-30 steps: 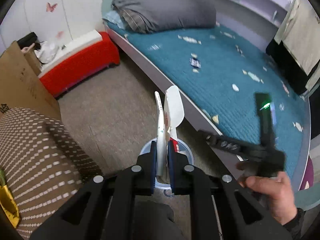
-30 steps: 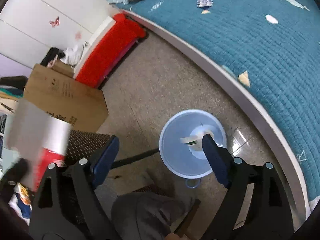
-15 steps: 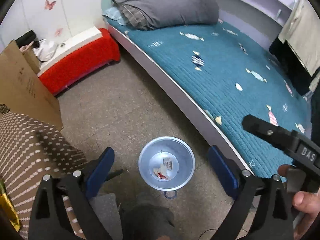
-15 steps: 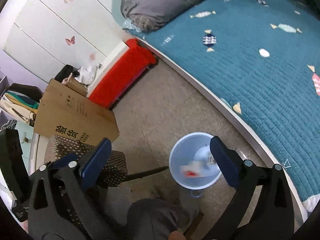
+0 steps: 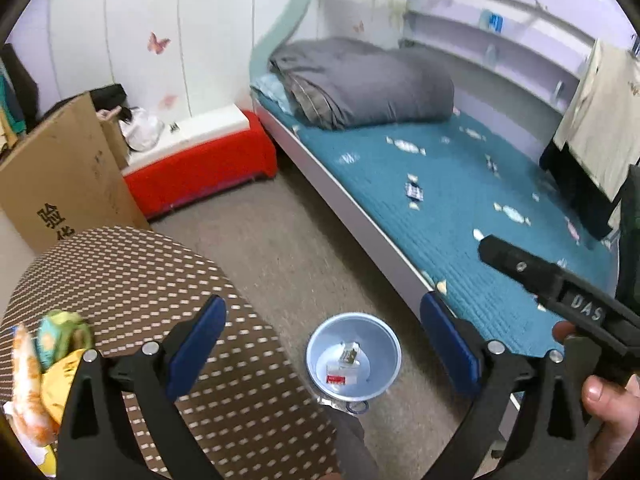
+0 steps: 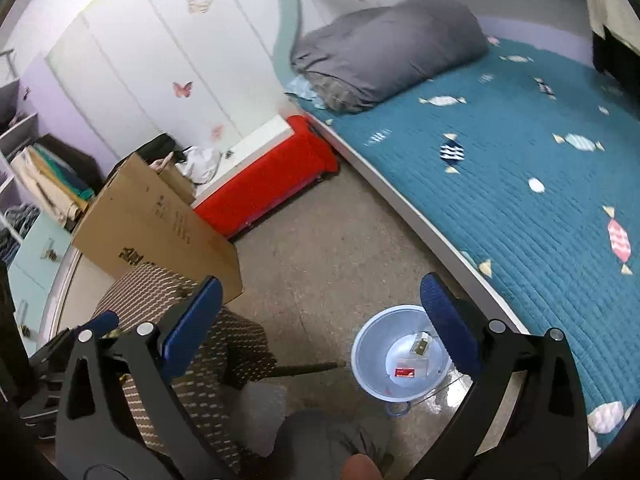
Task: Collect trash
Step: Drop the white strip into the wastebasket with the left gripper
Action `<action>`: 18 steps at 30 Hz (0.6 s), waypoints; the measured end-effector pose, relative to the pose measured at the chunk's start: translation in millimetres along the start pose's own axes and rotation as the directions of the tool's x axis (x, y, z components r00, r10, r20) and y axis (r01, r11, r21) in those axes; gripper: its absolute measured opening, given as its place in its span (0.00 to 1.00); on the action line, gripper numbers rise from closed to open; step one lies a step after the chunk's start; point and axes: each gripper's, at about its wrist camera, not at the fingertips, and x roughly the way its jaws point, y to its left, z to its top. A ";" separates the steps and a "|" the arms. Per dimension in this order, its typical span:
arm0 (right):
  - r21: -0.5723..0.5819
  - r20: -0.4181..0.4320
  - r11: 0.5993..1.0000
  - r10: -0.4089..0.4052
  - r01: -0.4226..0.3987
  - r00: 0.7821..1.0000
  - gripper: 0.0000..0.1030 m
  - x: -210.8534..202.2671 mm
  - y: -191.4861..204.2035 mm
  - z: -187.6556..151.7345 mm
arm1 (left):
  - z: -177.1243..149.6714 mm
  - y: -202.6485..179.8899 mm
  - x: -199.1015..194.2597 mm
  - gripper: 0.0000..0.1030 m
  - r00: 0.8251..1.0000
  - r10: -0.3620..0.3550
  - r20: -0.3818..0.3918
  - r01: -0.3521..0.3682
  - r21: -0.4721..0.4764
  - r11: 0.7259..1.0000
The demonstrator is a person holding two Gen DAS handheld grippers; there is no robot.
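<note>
A pale blue bin (image 5: 353, 356) stands on the floor beside the bed, with a red-and-white wrapper (image 5: 339, 376) and a small green-printed one (image 5: 349, 353) inside. It also shows in the right wrist view (image 6: 396, 364). My left gripper (image 5: 322, 340) is open and empty, held high above the bin. My right gripper (image 6: 320, 312) is open and empty, also above the floor; its black body (image 5: 560, 300) shows at right in the left wrist view. Snack packets (image 5: 44, 364) lie on the brown dotted round table (image 5: 160, 320).
A bed with a teal quilt (image 5: 460, 200) and a folded grey duvet (image 5: 360, 84) fills the right. A red bench (image 5: 208, 168) and a cardboard box (image 5: 68, 176) stand at the far left. My knee (image 6: 320, 440) is at the bottom.
My left gripper opened and let go of the white wrapper, which now lies in the bin. Both grippers then rose and tilted up, away from the bin.
</note>
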 end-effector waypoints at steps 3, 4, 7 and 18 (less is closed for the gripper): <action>-0.043 0.014 0.999 0.007 -0.006 1.000 0.94 -9.3 25.1 0.1 | -1.5 11.9 -23.8 0.93 0.999 0.008 0.039 -0.008 -0.017 1.000; -0.057 0.015 0.998 0.011 -0.011 1.000 0.94 -11.4 32.0 -0.1 | -2.1 15.1 -30.5 0.93 0.999 0.010 0.049 -0.009 -0.024 1.000; -0.097 0.022 0.995 0.033 -0.031 0.999 0.94 -19.5 57.5 -0.7 | -6.8 29.3 -51.3 0.93 0.997 0.023 0.079 -0.019 -0.047 0.999; -0.262 0.037 0.962 0.091 -0.078 0.995 0.94 -45.1 152.2 -18.3 | -34.5 96.4 -120.7 0.93 0.977 0.133 0.170 -0.108 -0.151 0.983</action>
